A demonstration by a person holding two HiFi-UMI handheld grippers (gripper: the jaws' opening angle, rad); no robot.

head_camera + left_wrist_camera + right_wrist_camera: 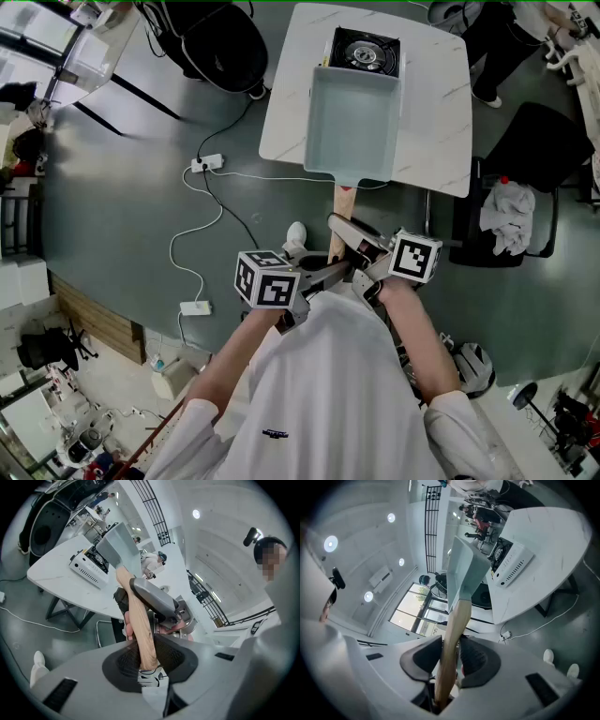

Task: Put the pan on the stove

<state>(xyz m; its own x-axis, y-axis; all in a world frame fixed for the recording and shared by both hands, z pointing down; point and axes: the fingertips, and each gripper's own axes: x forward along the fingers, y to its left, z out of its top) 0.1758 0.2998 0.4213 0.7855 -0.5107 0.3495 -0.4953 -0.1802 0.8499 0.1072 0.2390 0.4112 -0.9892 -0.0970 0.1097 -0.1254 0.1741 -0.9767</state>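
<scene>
Head view: the pale grey-blue rectangular metal pan [354,122] hangs over the near edge of the white marbled table [441,112], just short of the black-topped portable gas stove [366,52] at the far edge. Its wooden handle [339,220] is clamped by both the left gripper [323,275] and the right gripper [364,265], whose pads press on it. The print on the person's white shirt [328,394] is too small to read
</scene>
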